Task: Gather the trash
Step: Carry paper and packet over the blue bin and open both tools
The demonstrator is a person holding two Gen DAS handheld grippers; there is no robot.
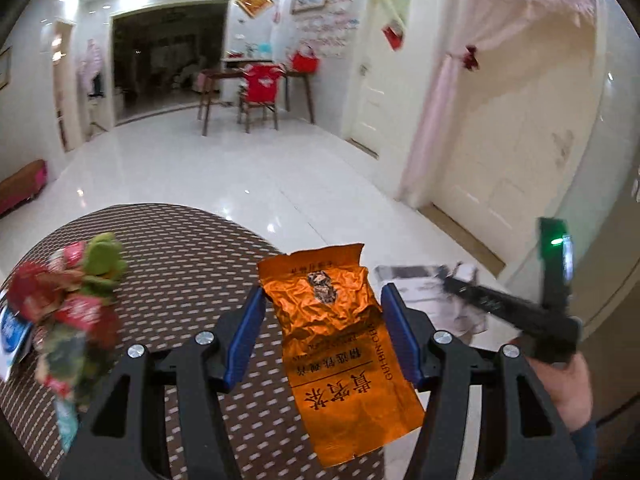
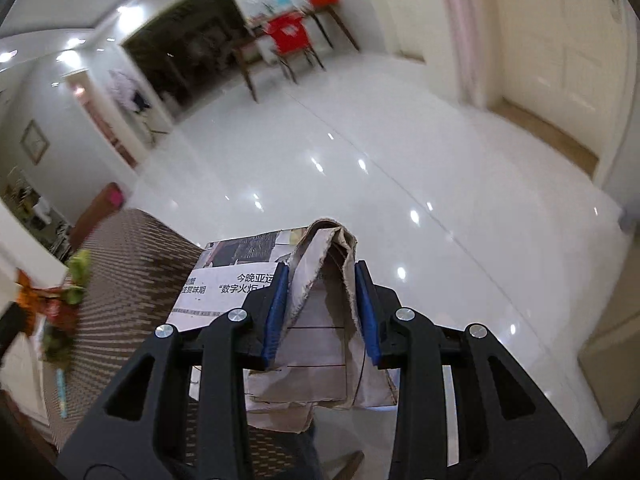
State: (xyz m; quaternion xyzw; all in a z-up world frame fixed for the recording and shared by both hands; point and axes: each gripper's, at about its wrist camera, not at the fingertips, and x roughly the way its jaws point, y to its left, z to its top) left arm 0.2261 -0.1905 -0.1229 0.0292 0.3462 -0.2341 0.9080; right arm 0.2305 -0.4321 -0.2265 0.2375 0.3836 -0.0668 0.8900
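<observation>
**Both grippers carry trash over the table's edge**

Black arms with blue pads fill the bottom of both wrist views. Seen from the left wrist, a heap of wrappers (image 1: 68, 312), red, green and blurred, lies at the left edge of the table (image 1: 180, 264), which wears a brown cloth with pale dashes. Right of the heap, the left gripper (image 1: 322, 312) holds an orange packet (image 1: 340, 340) printed with Chinese characters. The crumpled packet spans the half-wide gap from one pad to the other, its torn top sticking out past the fingertips and its lower end hanging toward the camera. It is clear of the cloth, at the table's right edge where the white floor (image 1: 240, 168) begins. Further right is the newspaper (image 1: 424, 292), and beyond it the right gripper's black body in a hand (image 1: 568, 384), with a green light showing on top.

From the right wrist, the heap (image 2: 60, 312) again sits at the far left of the table (image 2: 132, 280). The right gripper (image 2: 322, 300) stands narrow, its pads pinching a folded ridge of newspaper (image 2: 320, 344). One printed page spreads left over the table's corner; the rest droops below the jaws above the floor (image 2: 400, 140).
</observation>
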